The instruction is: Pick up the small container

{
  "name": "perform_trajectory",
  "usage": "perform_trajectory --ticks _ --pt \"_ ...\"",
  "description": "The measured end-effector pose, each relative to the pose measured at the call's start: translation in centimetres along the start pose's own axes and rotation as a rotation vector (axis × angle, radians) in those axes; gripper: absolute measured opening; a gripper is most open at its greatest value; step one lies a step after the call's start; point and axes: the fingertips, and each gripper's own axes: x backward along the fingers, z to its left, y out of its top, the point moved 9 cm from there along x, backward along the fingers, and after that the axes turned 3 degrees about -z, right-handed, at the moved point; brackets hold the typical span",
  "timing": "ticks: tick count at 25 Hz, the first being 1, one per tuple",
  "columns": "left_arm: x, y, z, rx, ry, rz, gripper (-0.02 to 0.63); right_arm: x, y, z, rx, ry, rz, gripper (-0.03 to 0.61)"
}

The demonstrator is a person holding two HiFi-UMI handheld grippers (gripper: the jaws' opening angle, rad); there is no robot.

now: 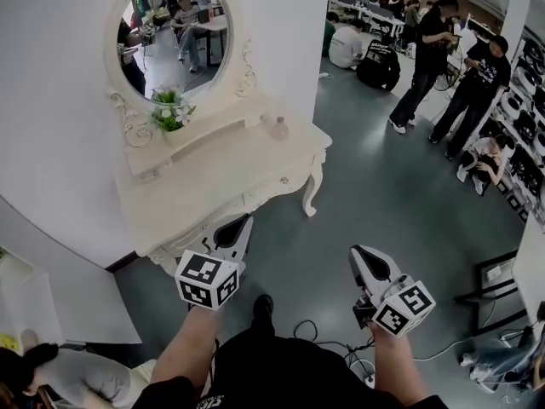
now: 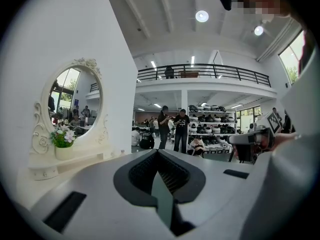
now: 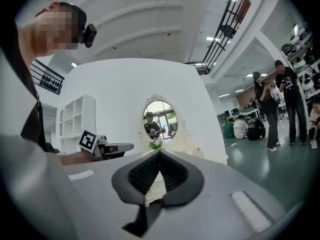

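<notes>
Your small container (image 1: 278, 128) stands at the table's (image 1: 213, 190) far right end, well ahead of both claws, with the left claw (image 1: 243, 226) nearer than the right claw (image 1: 358, 254), and both pinched together, empty.

No lettering, brand, label or number is legible anywhere in these views.

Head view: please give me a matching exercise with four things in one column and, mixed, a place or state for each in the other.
1 mirror
2 plant
3 container
4 left gripper

a on the table, right of the plant
b jaws shut, in front of the table
c oval, in a white frame
d at the mirror's foot

Pairs: 1c, 2d, 3a, 4b
</notes>
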Motion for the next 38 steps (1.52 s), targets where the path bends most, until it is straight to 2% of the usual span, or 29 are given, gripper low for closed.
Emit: perform_trajectory --ticks 12,24,32,38 --pt "-9.2 0.8 8.0 0.026 -0.073 0.029 0.005 -9.8 0.7 -4.3 -0.016 -0.064 0.039 0.01" --pt "-13.0 1.2 16.2 0.031 -0.088 0.027 0.005 -19.6 1.2 -5.1 0.006 -0.053 0.05 0.011" --pt "-15.8 1.5 18.1 0.033 -0.087 0.041 0.005 -22.6 1.4 -7.7 -0.011 -0.053 0.048 0.011" --pt "-20.8 1.6 18.5 0.017 -0.084 0.053 0.005 -24.7 0.8 -12.2 -0.04 -0.033 0.045 0.011"
